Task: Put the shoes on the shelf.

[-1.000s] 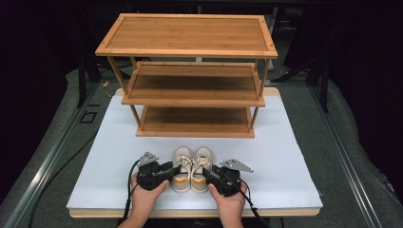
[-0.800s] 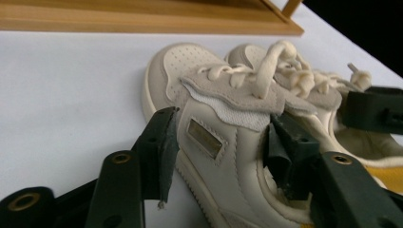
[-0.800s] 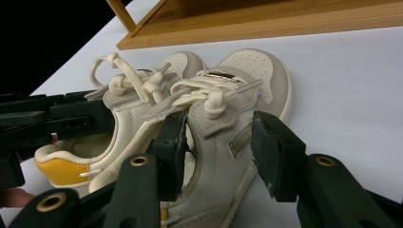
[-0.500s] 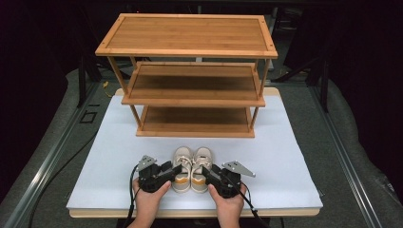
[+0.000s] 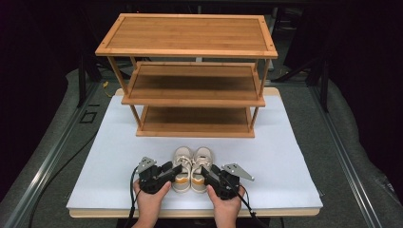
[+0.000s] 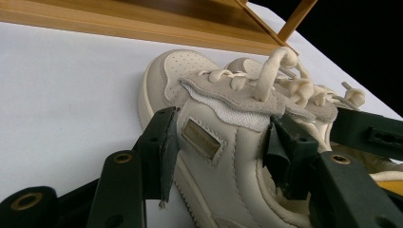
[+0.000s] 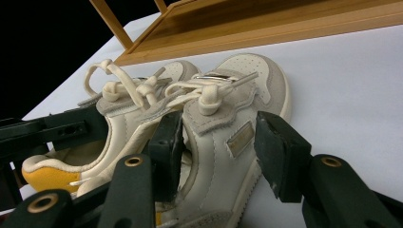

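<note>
Jaws on both your grippers stand wide, each straddling one shoe of the pair near the front edge of the white table top (image 5: 119,142). From the high view, your left gripper (image 5: 177,169) reaches in from the left at the left shoe (image 5: 181,164), your right gripper (image 5: 205,172) from the right at the right shoe (image 5: 202,163); the two shoes sit side by side, touching, toes toward the three-tier wooden shoe rack (image 5: 190,71) at the back. Your left jaws have just backed off slightly; your right jaws have just been opening.

Your left gripper view has the left shoe (image 6: 223,142) between the black pads, the outer one just beside its side wall, the inner one at the tongue.

Your right gripper view has the right shoe (image 7: 228,137) between the pads: a gap shows on the outer side, the inner pad sits between the two shoes.
</note>
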A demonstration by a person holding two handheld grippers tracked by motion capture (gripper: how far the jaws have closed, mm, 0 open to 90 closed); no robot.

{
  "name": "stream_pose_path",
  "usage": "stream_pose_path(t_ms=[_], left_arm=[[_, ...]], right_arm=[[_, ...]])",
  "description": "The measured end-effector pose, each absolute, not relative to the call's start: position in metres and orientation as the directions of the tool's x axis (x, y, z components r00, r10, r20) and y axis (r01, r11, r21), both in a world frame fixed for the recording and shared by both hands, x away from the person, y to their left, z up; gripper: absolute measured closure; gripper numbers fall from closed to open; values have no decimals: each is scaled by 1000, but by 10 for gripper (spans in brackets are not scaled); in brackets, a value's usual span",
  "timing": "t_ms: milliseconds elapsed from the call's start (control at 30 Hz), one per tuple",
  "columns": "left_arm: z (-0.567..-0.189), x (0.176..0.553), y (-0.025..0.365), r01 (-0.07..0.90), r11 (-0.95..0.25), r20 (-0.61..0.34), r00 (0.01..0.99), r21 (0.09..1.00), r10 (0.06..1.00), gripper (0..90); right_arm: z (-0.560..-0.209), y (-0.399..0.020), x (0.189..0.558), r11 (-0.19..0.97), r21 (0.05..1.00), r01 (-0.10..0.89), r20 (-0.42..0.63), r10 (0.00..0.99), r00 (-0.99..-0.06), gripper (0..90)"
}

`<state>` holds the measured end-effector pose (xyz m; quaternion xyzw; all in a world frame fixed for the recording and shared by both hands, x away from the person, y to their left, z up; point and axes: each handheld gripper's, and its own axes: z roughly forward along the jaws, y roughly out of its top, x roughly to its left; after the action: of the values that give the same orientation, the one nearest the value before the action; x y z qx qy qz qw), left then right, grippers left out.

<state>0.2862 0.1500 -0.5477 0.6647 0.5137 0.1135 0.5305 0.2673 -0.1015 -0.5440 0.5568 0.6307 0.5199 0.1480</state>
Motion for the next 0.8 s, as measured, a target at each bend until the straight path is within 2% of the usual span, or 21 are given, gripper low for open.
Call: stream_pose_path(t_ms=[800], left_arm=[[-548,285,149,575,107,-410,429,811,805,510]], right_arm=[[-548,-100,266,-191,813,550,415,853,-317,532]])
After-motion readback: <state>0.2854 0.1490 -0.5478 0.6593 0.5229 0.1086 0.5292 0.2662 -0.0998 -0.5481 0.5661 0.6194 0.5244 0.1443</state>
